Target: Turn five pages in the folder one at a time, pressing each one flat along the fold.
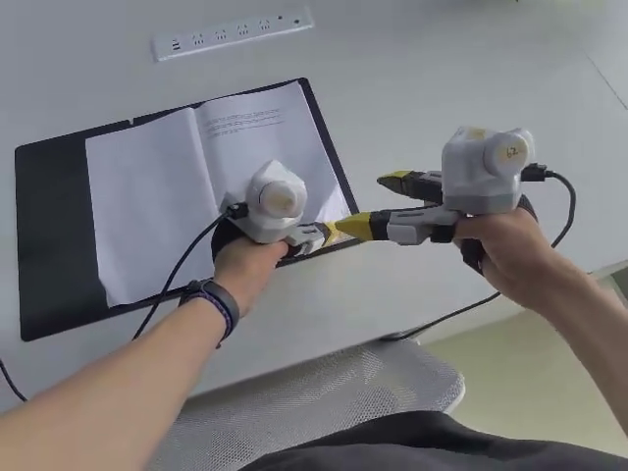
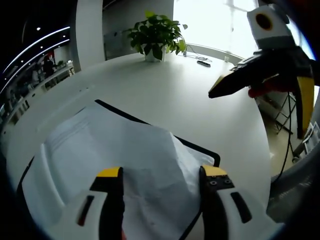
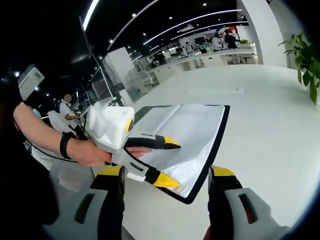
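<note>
A black folder (image 1: 44, 245) lies open on the white table, with white sleeved pages (image 1: 157, 206) on both sides of the fold. My left gripper (image 1: 312, 238) hovers at the right page's lower right corner, open, its jaws (image 2: 161, 172) spread just above the glossy page (image 2: 125, 150). My right gripper (image 1: 363, 204) is held off the folder's right edge, pointing left at the left gripper, open and holding nothing. In the right gripper view, the left gripper (image 3: 169, 163) sits over the folder's near corner (image 3: 192, 197), ahead of the open right gripper (image 3: 166, 172).
A white power strip (image 1: 234, 34) lies behind the folder. A potted plant (image 2: 157, 35) stands far across the table. A grey mesh chair (image 1: 324, 392) is below the table's front edge (image 1: 324, 343). Cables trail from both grippers.
</note>
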Motion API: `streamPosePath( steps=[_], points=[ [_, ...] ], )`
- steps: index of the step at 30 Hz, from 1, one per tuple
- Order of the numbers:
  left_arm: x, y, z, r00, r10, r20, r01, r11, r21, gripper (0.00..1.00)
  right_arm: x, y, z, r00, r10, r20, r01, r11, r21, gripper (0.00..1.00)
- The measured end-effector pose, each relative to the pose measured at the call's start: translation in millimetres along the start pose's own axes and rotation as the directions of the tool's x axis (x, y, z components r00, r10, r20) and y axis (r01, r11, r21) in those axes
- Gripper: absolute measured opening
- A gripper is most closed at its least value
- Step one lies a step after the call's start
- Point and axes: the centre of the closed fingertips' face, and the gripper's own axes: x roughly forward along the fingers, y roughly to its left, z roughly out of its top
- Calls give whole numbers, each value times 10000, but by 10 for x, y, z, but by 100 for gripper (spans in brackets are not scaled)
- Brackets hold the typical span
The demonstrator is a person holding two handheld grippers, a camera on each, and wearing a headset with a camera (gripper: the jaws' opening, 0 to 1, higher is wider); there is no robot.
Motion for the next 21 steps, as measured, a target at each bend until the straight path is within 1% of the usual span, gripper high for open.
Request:
streamPosePath(
  steps=[3,7,10,15,19,21],
  points=[
    [1,2,0,10000,-8,-7,8,10000,2,62,75,-28,14,9997,156,198,-165,9988,465,64],
    [-31,-24,13,10000,5,-8,-5,10000,12,62,186,-89,43,9986,287,454,-335,9935,1085,60],
    [-48,-36,21,10000,14,-1,-14,10000,27,62,264,-138,41,9985,292,472,-358,9887,1454,59],
    [-64,-48,31,10000,19,7,-19,10000,25,62,380,-166,61,9974,405,601,-514,9799,1928,57],
    [-74,-54,38,10000,27,7,-27,10000,18,62,471,-188,30,9969,490,615,-622,9699,2356,56],
    [-77,-54,41,10000,30,9,-30,10000,2,62,501,-191,8,9969,529,587,-658,9670,2461,55]
  ],
)
